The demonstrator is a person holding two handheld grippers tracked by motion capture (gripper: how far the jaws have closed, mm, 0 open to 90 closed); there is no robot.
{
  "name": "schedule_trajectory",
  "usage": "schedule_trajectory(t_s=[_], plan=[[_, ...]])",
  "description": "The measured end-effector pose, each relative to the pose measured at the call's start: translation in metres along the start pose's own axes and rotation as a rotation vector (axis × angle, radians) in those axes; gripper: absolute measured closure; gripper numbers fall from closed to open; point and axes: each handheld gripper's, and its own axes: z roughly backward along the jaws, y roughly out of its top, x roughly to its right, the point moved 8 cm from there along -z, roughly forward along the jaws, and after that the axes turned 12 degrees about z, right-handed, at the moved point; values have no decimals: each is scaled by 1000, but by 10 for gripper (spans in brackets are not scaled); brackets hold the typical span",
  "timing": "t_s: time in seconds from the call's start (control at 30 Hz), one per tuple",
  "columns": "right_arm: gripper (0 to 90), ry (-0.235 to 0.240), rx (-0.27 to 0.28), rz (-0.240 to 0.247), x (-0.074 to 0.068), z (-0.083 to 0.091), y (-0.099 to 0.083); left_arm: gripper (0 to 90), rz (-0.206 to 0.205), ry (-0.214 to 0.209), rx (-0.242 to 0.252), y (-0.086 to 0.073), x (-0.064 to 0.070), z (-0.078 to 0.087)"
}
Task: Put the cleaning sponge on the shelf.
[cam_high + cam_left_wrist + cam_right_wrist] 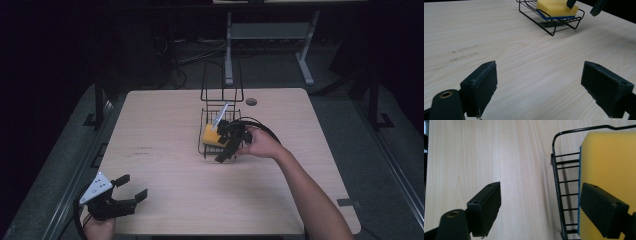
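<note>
Jaws on your right gripper [231, 145] stand wide apart and hold nothing; it hangs over the near edge of the black wire basket [205, 150], and in the right gripper view one jaw sits over the yellow sponge [607, 167] while the other is out over bare wood, so the basket's thin rim runs up between them. That sponge, yellow on top with a blue layer underneath, lies flat inside the basket and fills most of its floor, leaving a narrow strip of open wire bars on the side toward the rim. Your right hand [262, 144] grips the tool from the right, forearm coming in at a slant from the bottom right corner, wrist bent so the jaws point down and to the left. A pale, slanted strip [220, 116] rises at the basket's far end, close to the gripper's body, and the basket's tall wire back frame [222, 82] stands upright behind it, so room is tight on the far side and open on the near and left sides. Your left gripper [131, 188] is also spread wide and empty, low at the table's near left corner with your left hand [100, 226] right at the edge; its jaws point toward the basket, well apart from it, with plain tabletop [165, 195] between. A round grommet [251, 101] sits near the far edge.
</note>
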Motion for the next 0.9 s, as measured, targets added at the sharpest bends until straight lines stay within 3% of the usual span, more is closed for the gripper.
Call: schedule_trajectory(t_s=[0.27,0.9], plan=[[173,3,0,0,-7,-5,-6,129,0,-1,0,0,1,0],[169,-23,22,9,-42,1,-31,128,-11,3,-8,-1,1,-2]])
